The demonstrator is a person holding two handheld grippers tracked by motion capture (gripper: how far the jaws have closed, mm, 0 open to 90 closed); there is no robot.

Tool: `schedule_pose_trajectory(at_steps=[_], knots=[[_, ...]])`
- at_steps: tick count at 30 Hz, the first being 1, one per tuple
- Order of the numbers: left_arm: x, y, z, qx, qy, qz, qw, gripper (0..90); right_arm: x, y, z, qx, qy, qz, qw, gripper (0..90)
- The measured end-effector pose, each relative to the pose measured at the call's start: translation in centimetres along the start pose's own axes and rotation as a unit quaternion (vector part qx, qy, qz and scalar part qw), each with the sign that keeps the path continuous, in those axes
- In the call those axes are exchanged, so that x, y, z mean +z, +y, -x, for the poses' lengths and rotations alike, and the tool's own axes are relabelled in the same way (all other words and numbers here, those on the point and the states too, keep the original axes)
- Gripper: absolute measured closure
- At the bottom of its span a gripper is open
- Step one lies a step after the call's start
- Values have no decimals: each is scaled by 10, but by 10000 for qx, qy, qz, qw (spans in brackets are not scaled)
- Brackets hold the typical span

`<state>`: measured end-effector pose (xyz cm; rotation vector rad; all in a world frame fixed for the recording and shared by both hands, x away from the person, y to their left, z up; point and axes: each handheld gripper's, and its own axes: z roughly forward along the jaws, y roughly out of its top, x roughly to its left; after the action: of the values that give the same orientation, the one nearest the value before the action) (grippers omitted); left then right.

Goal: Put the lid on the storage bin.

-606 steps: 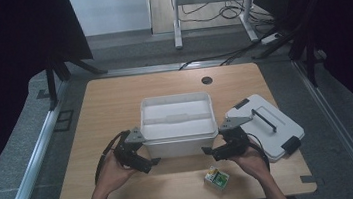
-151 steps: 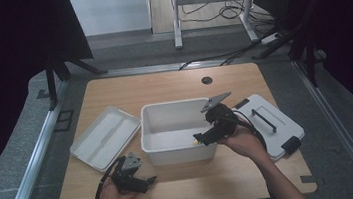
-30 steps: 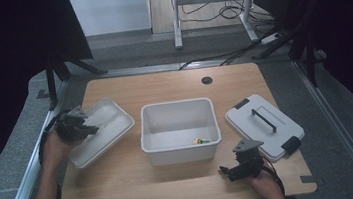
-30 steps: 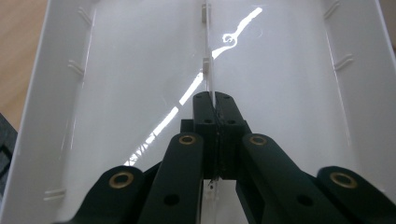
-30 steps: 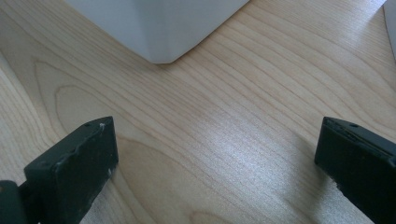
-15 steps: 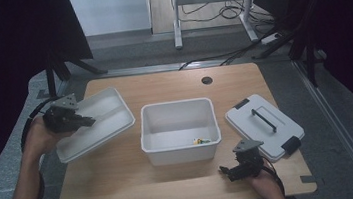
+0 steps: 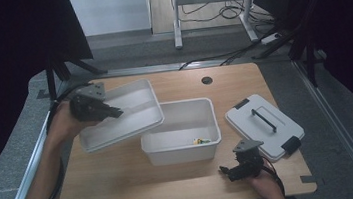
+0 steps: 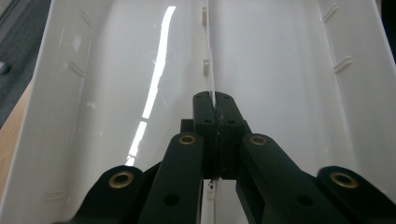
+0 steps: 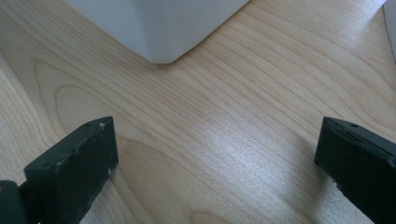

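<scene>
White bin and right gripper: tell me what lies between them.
Bare wooden table between the white bin and right gripper, seen in the right gripper view.

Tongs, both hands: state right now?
Left tongs: shut on the white plastic divided tray's centre rib, tray lifted.
Right tongs: open, empty, above the wooden table.

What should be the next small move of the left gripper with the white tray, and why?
Probably carry the tray a little further right, over the open white bin. The left gripper is shut on the tray's middle divider and holds it tilted above the table, overlapping only the bin's left rim. The right gripper rests open on the table, away from the path.
</scene>
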<state>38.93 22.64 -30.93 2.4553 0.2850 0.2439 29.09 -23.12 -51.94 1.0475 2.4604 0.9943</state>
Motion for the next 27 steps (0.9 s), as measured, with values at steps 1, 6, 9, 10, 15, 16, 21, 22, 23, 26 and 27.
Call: schedule_pose_trajectory(at_steps=[1, 6, 9, 10, 15, 16, 21, 22, 23, 26, 27], knots=[[4, 5, 1, 50, -34, 9, 10000, 891, 0, 0, 0, 2, 0, 0, 10000, 0], [24, 31, 4, 333, -202, -30, 9992, 891, 0, 0, 0, 5, -3, 1, 10000, 0], [37, 44, 6, 483, -304, -45, 9984, 891, 0, 0, 0, 5, -3, 1, 10000, 0], [42, 48, 7, 544, -335, -50, 9979, 890, 0, 0, 0, 4, -3, 1, 10000, 0], [67, 67, 9, 726, -474, 15, 9962, 891, 0, 0, 0, 10, -1, -2, 10000, 0], [72, 70, 9, 756, -504, 13, 9959, 891, 0, 0, 0, -1, -5, 3, 10000, 0], [95, 83, 11, 893, -634, -6, 9940, 891, 0, 0, 0, 2, -8, 10, 10000, 0], [99, 86, 12, 932, -661, -7, 9935, 891, 0, 0, 0, -6, -10, 12, 10000, 0], [103, 88, 12, 974, -689, -14, 9929, 891, 0, 0, 0, -7, -10, 12, 10000, 0], [115, 92, 13, 1040, -761, -26, 9917, 891, 0, 0, 0, -7, -9, 12, 10000, 0], [119, 93, 13, 1064, -770, -44, 9913, 891, 0, 0, 0, -9, -10, 12, 10000, 0]])
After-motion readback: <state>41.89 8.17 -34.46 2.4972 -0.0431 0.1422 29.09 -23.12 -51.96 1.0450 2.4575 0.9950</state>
